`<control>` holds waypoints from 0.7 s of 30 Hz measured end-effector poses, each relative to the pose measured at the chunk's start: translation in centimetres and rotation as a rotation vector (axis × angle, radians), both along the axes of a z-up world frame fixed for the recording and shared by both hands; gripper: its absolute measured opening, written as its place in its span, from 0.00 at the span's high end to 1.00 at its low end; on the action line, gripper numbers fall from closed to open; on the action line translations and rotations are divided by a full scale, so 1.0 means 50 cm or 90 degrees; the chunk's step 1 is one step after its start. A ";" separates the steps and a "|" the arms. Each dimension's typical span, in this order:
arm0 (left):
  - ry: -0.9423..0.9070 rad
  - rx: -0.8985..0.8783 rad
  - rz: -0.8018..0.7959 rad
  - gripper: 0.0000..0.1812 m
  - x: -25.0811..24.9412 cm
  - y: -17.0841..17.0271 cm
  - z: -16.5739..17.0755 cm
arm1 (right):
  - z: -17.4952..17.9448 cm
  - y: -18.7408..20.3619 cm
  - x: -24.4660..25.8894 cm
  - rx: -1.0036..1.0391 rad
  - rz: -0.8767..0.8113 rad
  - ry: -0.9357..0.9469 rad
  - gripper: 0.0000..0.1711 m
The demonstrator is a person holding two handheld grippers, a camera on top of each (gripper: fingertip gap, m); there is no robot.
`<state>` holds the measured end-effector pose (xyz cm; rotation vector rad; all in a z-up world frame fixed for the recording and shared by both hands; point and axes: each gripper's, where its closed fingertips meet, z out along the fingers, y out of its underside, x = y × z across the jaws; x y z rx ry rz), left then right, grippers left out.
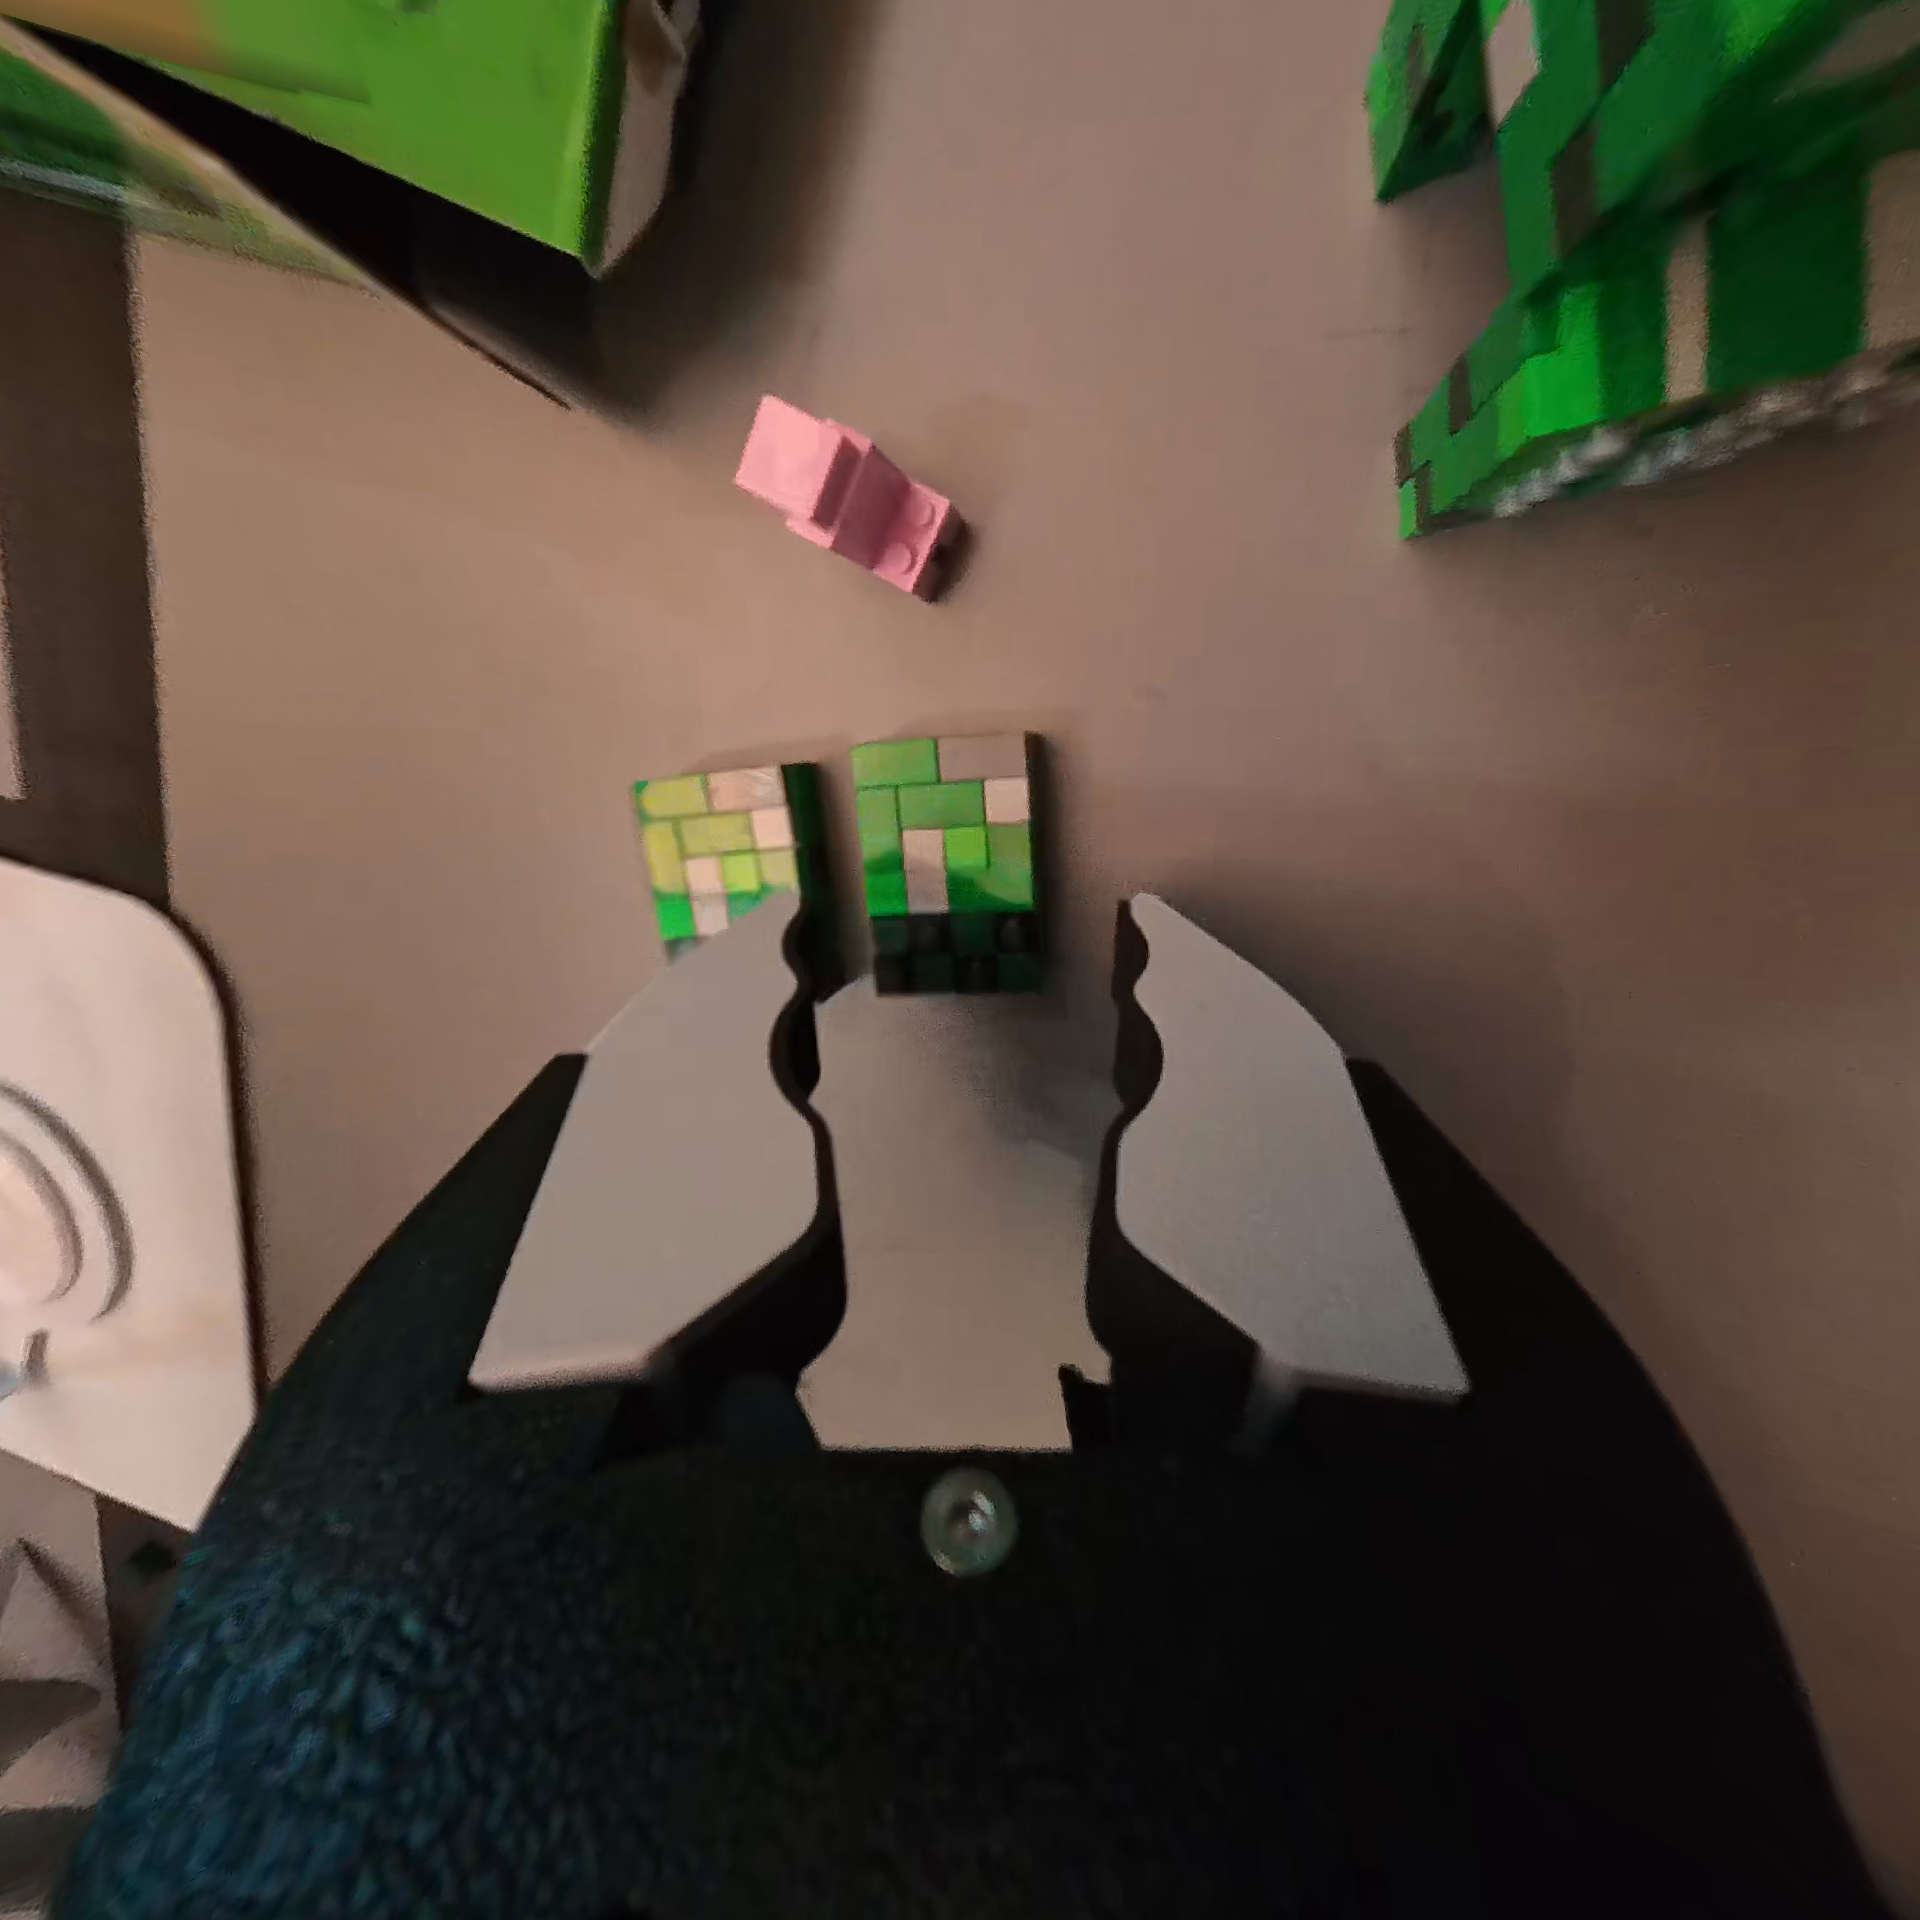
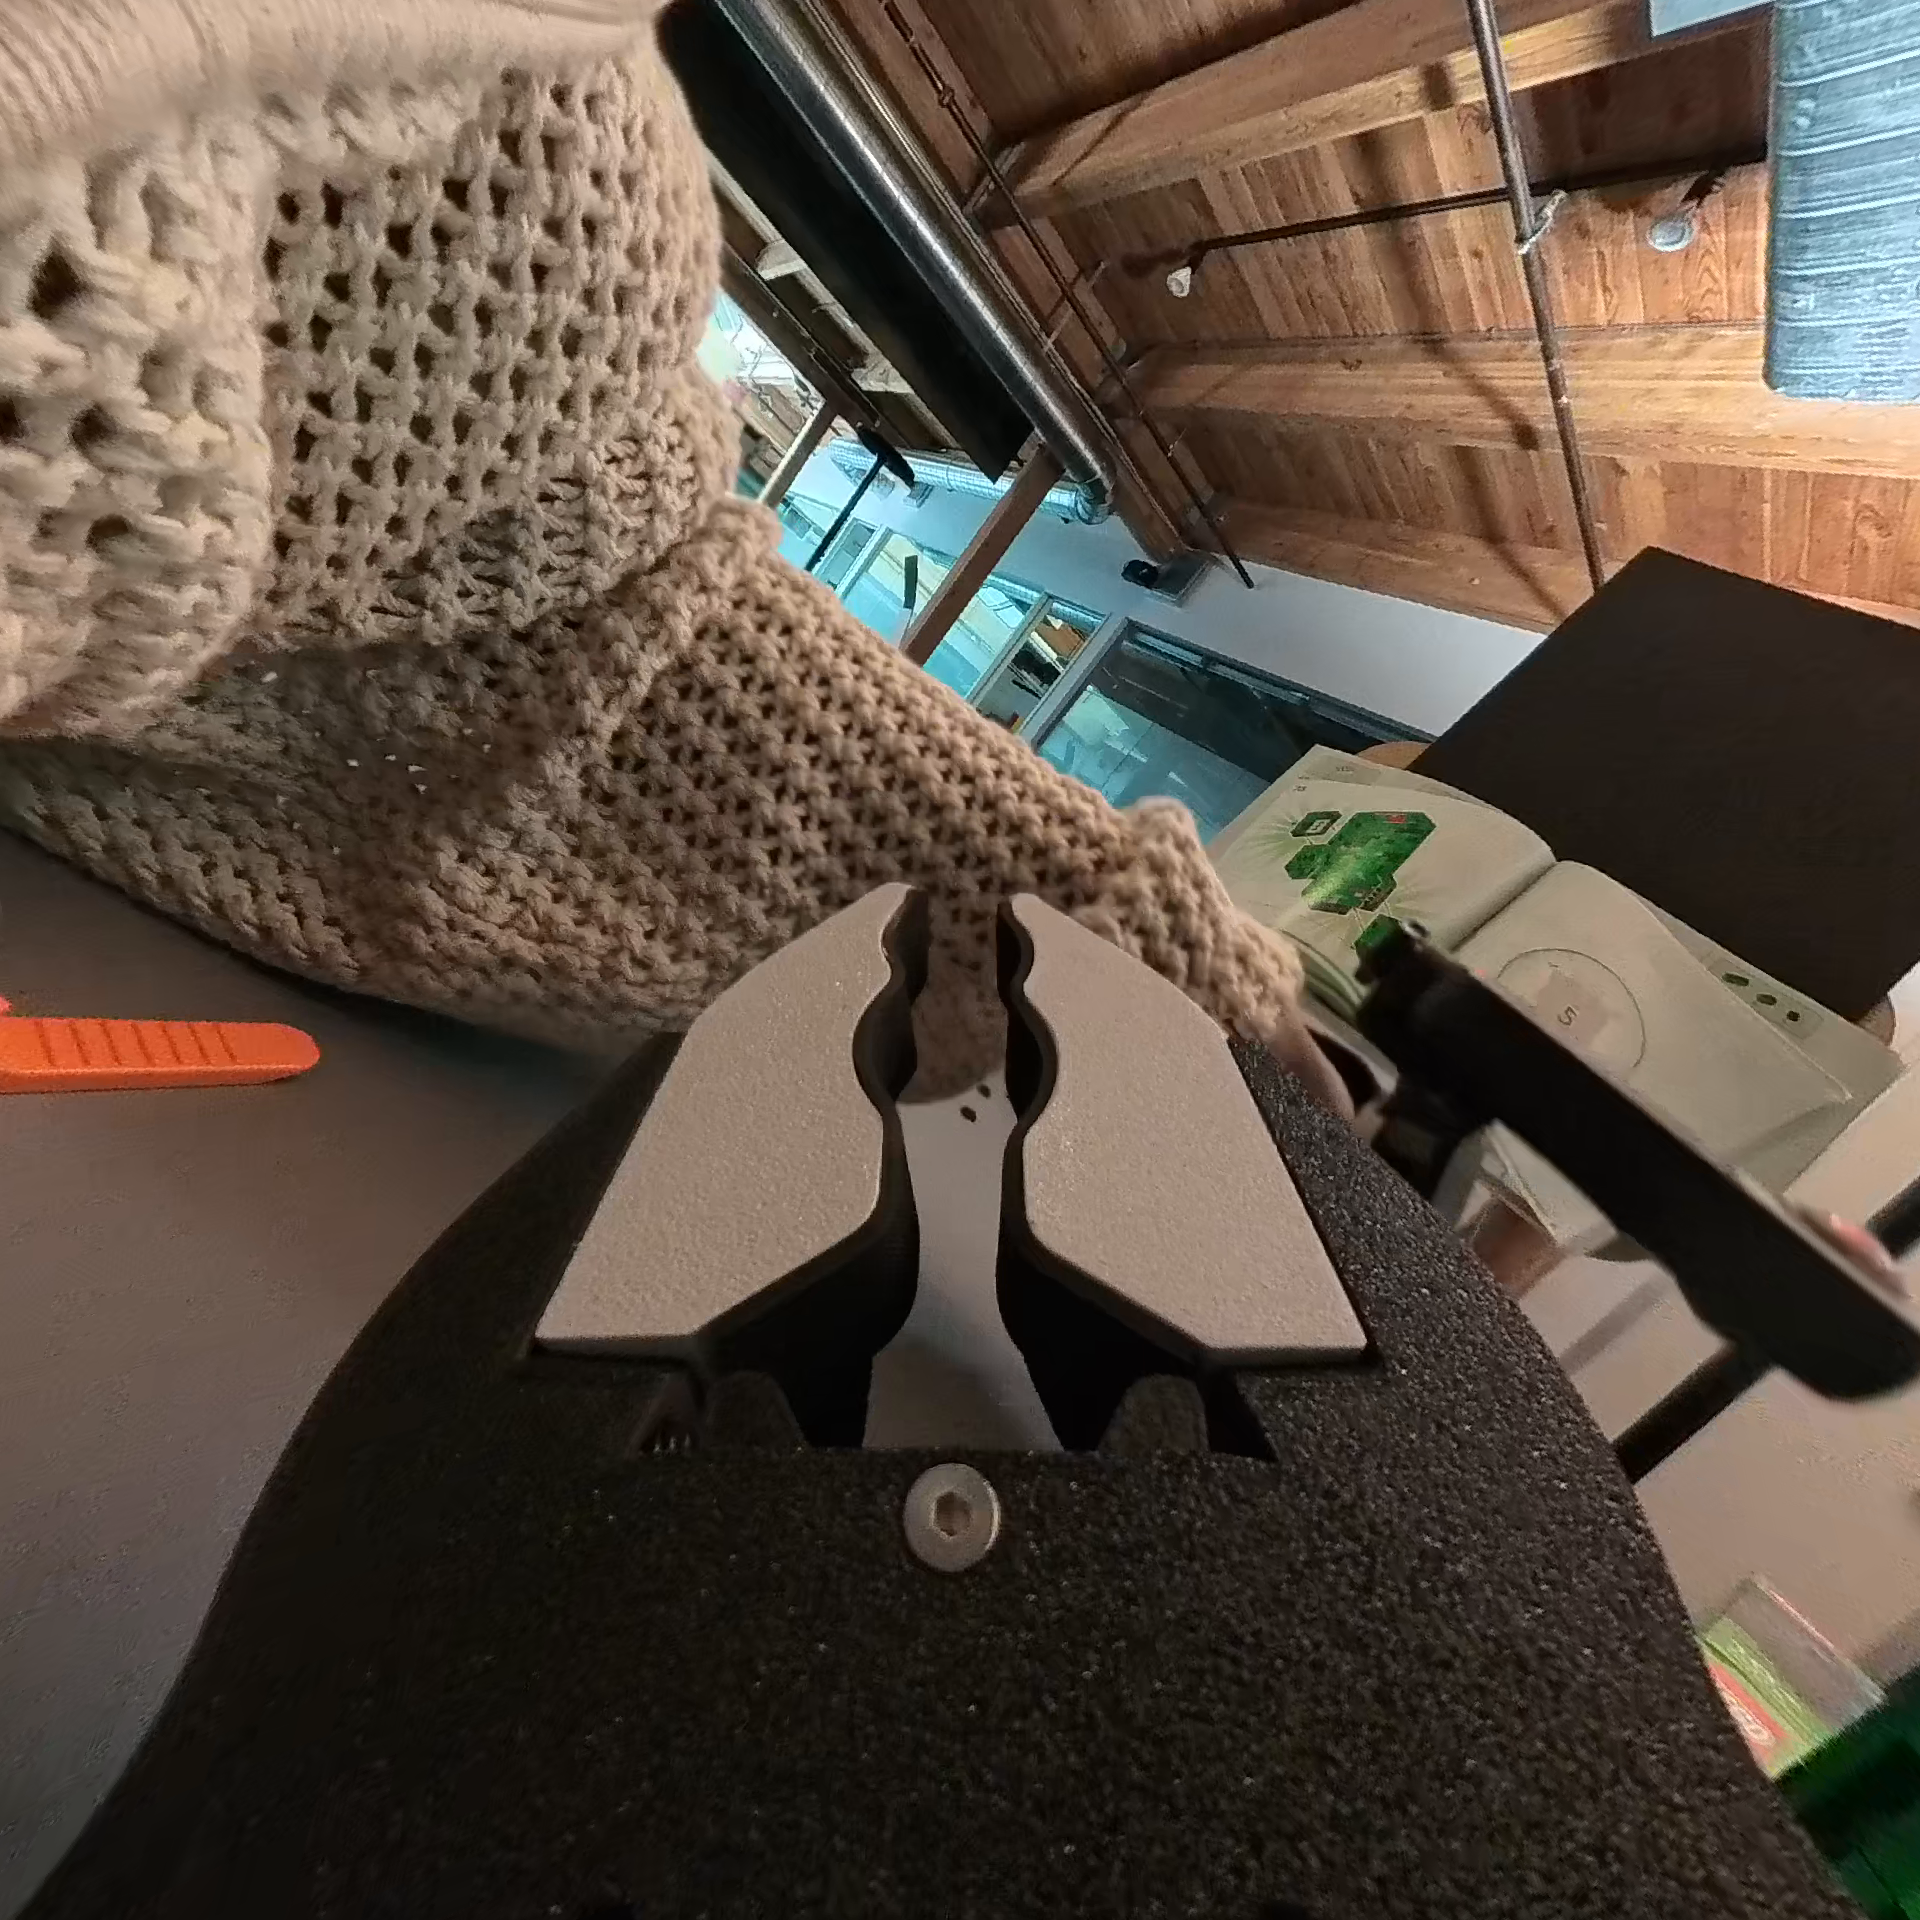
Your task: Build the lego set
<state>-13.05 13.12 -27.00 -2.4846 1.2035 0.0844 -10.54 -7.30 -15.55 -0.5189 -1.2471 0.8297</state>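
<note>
In the left wrist view, two small green-and-grey lego blocks lie side by side on the grey table [image 1: 1351, 727]: a paler one [image 1: 722, 847] and a darker one [image 1: 945, 852] with black studs at its near end. My left gripper [image 1: 961, 904] is open and empty just above them. Its left finger overlaps the paler block's near corner, and the darker block lies just ahead of the gap. A pink lego piece [image 1: 847, 494] lies farther off. My right gripper [image 2: 958, 899] lies low by the table, jaws nearly together, holding nothing.
A large green lego build [image 1: 1662, 260] stands at the far right and a green box [image 1: 416, 125] at the far left. A white bag [image 1: 94, 1143] lies at the left. The right wrist view shows a knitted sleeve [image 2: 520, 727], an orange brick separator [image 2: 145, 1051] and an open instruction booklet [image 2: 1351, 862]. Spacing between my two grippers at the tips: around 25 cm.
</note>
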 end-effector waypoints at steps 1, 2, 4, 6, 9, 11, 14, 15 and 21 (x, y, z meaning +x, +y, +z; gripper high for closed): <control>-0.008 0.023 0.003 0.71 -0.006 -0.004 0.016 | 0.000 0.001 0.000 0.000 -0.001 -0.001 0.93; -0.017 0.050 0.010 0.71 -0.015 -0.010 0.035 | 0.000 0.003 0.001 0.002 -0.004 0.000 0.93; -0.042 0.117 0.036 0.72 -0.047 -0.026 0.075 | 0.000 0.007 0.003 0.003 -0.007 0.000 0.93; -0.081 0.186 0.056 0.66 -0.085 -0.052 0.111 | 0.000 0.013 0.002 -0.001 -0.012 0.000 0.93; -0.136 0.287 0.125 0.53 -0.167 -0.102 0.138 | -0.005 0.030 -0.004 -0.011 -0.026 -0.009 0.93; -0.155 0.335 0.185 0.51 -0.230 -0.142 0.131 | -0.009 0.049 -0.010 -0.031 -0.045 -0.016 0.93; -0.170 0.390 0.266 0.50 -0.316 -0.204 0.114 | -0.011 0.080 -0.015 -0.070 -0.076 -0.021 0.93; -0.175 0.411 0.295 0.50 -0.342 -0.225 0.114 | -0.012 0.089 -0.016 -0.078 -0.088 -0.024 0.93; -0.258 0.554 0.448 0.54 -0.476 -0.348 0.146 | -0.030 0.116 -0.030 -0.060 -0.162 -0.058 0.93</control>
